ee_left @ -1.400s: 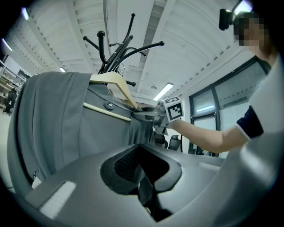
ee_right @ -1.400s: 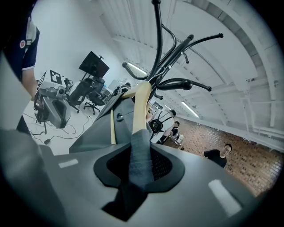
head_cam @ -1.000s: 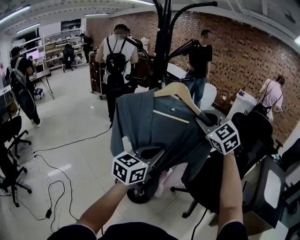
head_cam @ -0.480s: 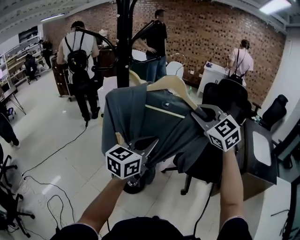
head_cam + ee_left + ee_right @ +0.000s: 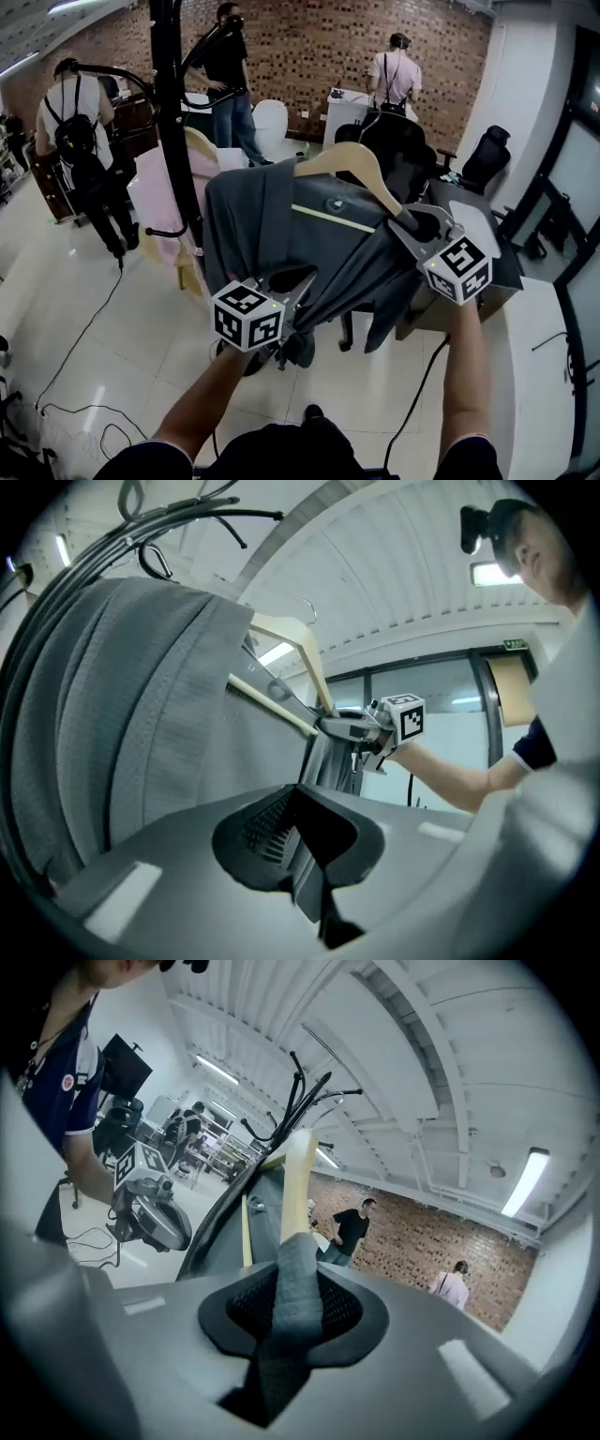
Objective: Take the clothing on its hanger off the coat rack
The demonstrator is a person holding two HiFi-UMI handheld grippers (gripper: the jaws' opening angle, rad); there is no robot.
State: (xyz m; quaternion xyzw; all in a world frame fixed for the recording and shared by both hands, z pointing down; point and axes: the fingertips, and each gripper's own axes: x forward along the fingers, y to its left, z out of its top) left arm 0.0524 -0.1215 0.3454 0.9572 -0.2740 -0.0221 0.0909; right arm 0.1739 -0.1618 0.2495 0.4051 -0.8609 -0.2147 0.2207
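Bright even indoor light from ceiling strip light [image 5: 525,1180]; weak shadows on floor [image 5: 75,309] left of coat rack [image 5: 169,112]. Gripper views: heavy fisheye, dark vignetted corners, blurred foreground.

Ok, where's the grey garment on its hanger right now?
Head view, centre: the grey garment hangs on its wooden hanger, held between the left gripper and right gripper, just right of the black coat rack.

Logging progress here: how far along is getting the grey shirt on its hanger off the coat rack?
Done: grey shirt on its hanger looks clear of the coat rack. In hand: left claw and right claw both grip it. Left: probably carrying it away.
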